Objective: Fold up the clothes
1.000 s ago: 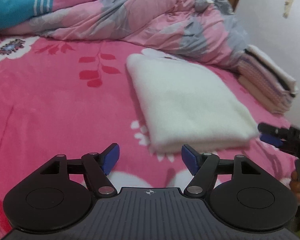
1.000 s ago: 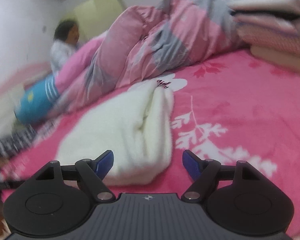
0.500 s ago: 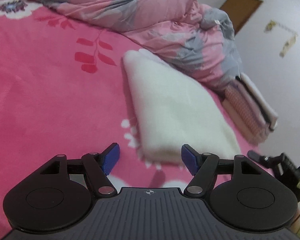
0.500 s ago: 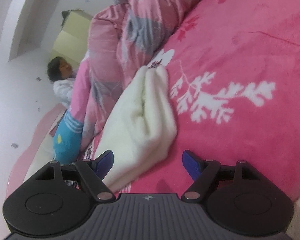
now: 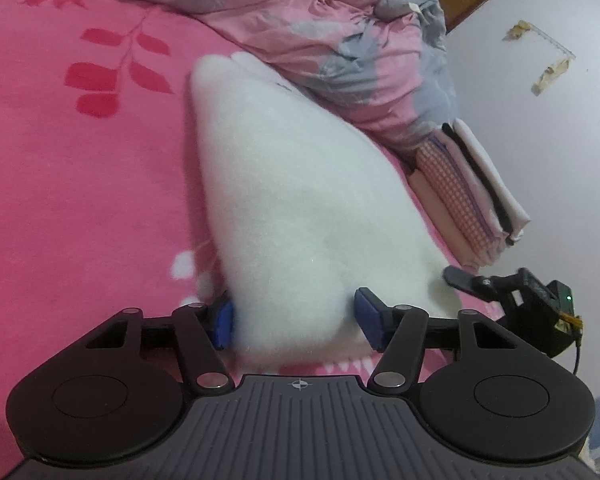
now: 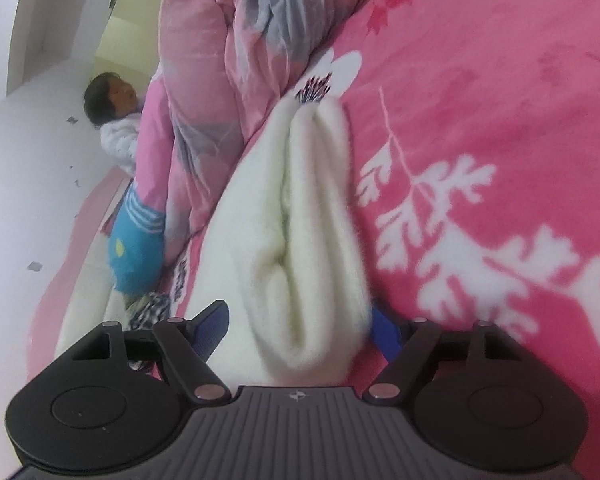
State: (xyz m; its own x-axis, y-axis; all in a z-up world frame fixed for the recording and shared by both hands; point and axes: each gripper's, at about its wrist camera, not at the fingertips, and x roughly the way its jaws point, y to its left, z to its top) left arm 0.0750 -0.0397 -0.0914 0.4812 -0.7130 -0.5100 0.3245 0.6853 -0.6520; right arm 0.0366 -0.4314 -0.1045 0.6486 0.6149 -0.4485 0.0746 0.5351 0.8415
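A folded white fleece garment (image 5: 288, 200) lies on the pink flowered bed sheet (image 5: 72, 168). My left gripper (image 5: 296, 320) is open, its blue pads on either side of the garment's near corner. In the right wrist view the same garment (image 6: 300, 248) shows its folded layers end on. My right gripper (image 6: 300, 328) is open and straddles the garment's other near end; its right pad is partly hidden behind the fleece. The right gripper also shows at the right edge of the left wrist view (image 5: 512, 292).
A crumpled pink and grey quilt (image 5: 300, 20) lies behind the garment. A stack of folded clothes (image 5: 468, 192) sits at the bed's right by the white wall. A person (image 6: 112, 112) and a blue striped pillow (image 6: 136, 248) are at the far left.
Both grippers have moved forward onto the garment's near edge, so the fleece now lies between each pair of open fingers. Both views have tilted.
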